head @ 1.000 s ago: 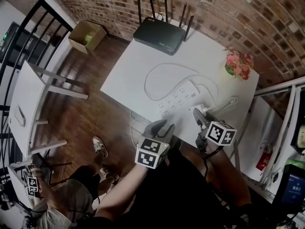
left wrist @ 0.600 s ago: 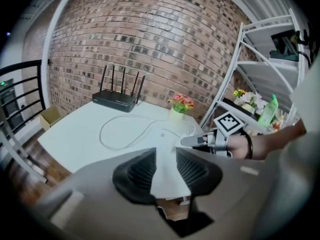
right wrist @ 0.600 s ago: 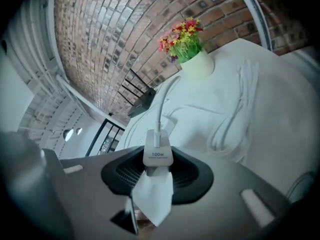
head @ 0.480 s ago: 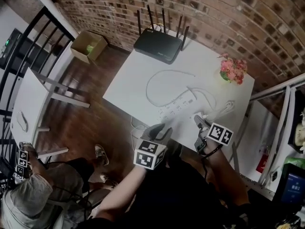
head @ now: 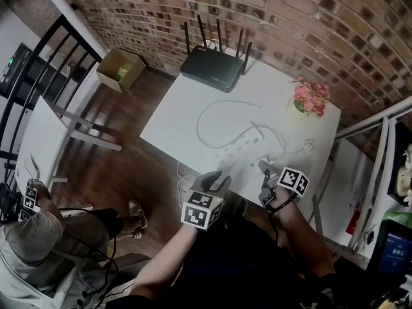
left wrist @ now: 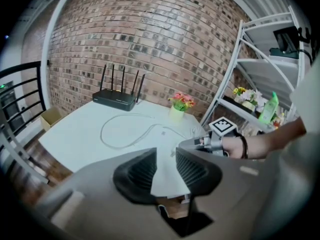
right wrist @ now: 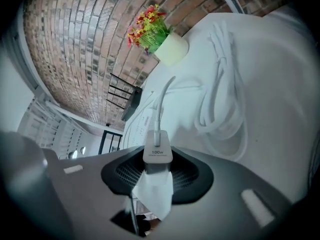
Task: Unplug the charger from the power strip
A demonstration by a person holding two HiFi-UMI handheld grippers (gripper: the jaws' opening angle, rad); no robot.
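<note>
Gripping the charger [right wrist: 157, 156] by its two sides, the right gripper [head: 262, 167] hangs low over the white table [head: 187, 108], close to its six o'clock edge and at about five o'clock from the power strip [head: 237, 144]. The block looks clear of the strip's sockets, though its prongs are hidden between the jaws, so the pull appears done or all but done. On that reading, the next move calls for setting the charger on bare tabletop and letting go without its cable [right wrist: 162, 104] dragging the strip.

The left gripper [head: 217, 181], at nine o'clock from the right one by the table's near edge, holds nothing. Its jaws stand wide and have just been closing a little.

The charger is a small white block with rounded corners, its end face printed "100W" in grey. The white cable leaves the middle of that face and runs toward twelve o'clock, in the direction of a pot of flowers [right wrist: 165, 46].
</note>
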